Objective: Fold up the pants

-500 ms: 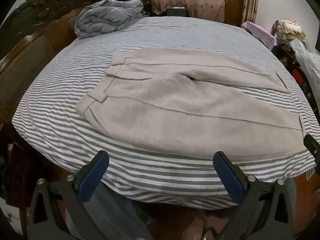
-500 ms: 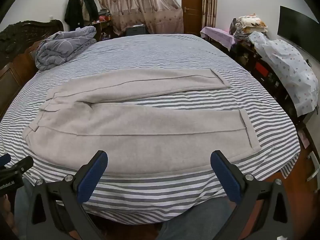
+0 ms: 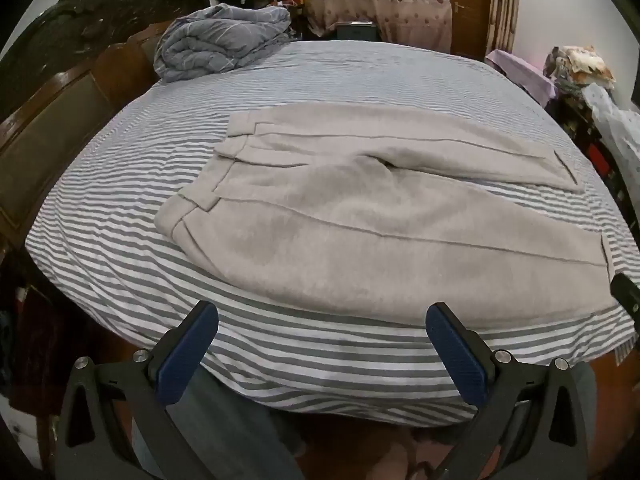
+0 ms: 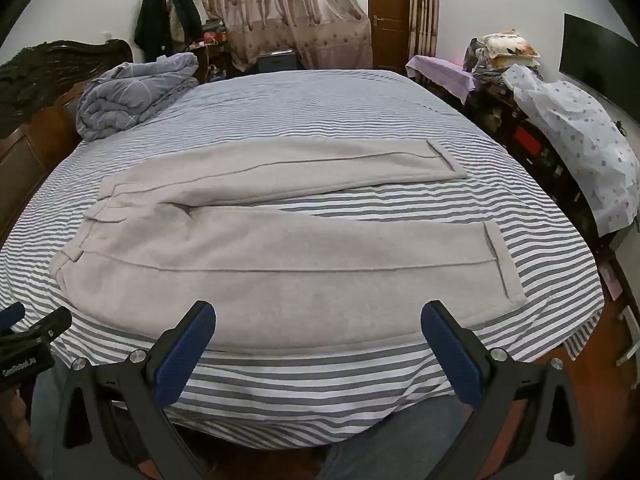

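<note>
Light grey pants (image 3: 360, 216) lie flat on the striped bed (image 3: 120, 184), waistband to the left, two legs spread apart toward the right. They also show in the right wrist view (image 4: 280, 256), with the near leg's cuff (image 4: 500, 264) at the right. My left gripper (image 3: 322, 344) is open and empty, above the bed's front edge, short of the near leg. My right gripper (image 4: 318, 340) is open and empty, at the front edge just short of the near leg. The left gripper's tip shows at the left edge of the right wrist view (image 4: 28, 332).
A rolled blue-grey quilt (image 4: 128, 96) lies at the far left corner by the dark wooden headboard (image 3: 60, 112). Cluttered furniture with bags and fabric (image 4: 576, 136) stands to the right of the bed. Curtains and a door are behind. My legs are below the bed edge.
Both views have shifted only slightly; the pants lie as before and both grippers stay open.
</note>
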`<control>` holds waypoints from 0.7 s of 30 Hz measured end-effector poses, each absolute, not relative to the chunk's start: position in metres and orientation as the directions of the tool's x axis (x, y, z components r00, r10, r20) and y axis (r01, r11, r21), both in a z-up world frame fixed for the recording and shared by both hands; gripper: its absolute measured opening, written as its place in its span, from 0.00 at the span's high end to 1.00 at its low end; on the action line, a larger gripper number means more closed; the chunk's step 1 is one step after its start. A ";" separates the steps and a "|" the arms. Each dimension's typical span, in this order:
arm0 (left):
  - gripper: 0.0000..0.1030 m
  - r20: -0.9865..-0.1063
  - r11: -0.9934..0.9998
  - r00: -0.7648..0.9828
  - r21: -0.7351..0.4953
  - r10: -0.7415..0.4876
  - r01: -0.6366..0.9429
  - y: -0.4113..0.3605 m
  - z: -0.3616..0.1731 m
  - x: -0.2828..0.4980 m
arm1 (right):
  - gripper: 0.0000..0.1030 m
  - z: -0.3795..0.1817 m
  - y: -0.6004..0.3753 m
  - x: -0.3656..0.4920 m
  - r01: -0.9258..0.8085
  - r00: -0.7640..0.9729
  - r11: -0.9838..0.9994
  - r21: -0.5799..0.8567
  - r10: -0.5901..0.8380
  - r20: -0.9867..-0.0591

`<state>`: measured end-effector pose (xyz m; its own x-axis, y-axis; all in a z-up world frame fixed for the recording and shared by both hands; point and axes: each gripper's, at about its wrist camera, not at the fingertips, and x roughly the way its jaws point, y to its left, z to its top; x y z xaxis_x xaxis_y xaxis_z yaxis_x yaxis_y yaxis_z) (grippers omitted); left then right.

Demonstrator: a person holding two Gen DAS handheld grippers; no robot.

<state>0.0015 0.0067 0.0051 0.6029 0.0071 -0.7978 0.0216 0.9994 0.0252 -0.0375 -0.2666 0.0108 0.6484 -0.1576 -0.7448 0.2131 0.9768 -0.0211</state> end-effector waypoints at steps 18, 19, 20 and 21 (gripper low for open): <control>0.02 -0.797 0.999 0.604 0.022 0.003 0.025 0.010 -0.005 0.002 | 0.01 0.010 -0.264 -0.036 0.208 0.648 0.978 -0.007 -0.144 -0.748; 0.02 -0.796 1.000 0.606 0.022 0.005 0.022 0.011 -0.005 0.002 | 0.01 0.009 -0.264 -0.036 0.209 0.647 0.978 -0.007 -0.143 -0.749; 0.02 -0.794 0.999 0.608 0.020 0.001 0.025 0.011 -0.005 0.002 | 0.01 0.009 -0.264 -0.036 0.208 0.646 0.978 -0.007 -0.143 -0.750; 0.02 -0.792 0.999 0.610 0.015 -0.008 0.032 0.011 -0.006 0.002 | 0.01 0.009 -0.264 -0.036 0.208 0.646 0.978 -0.005 -0.141 -0.750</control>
<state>0.0020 0.0106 -0.0056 0.6099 -0.0078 -0.7924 0.0320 0.9994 0.0147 -0.0364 -0.2638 0.0090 0.6461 -0.1411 -0.7501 0.2079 0.9781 -0.0049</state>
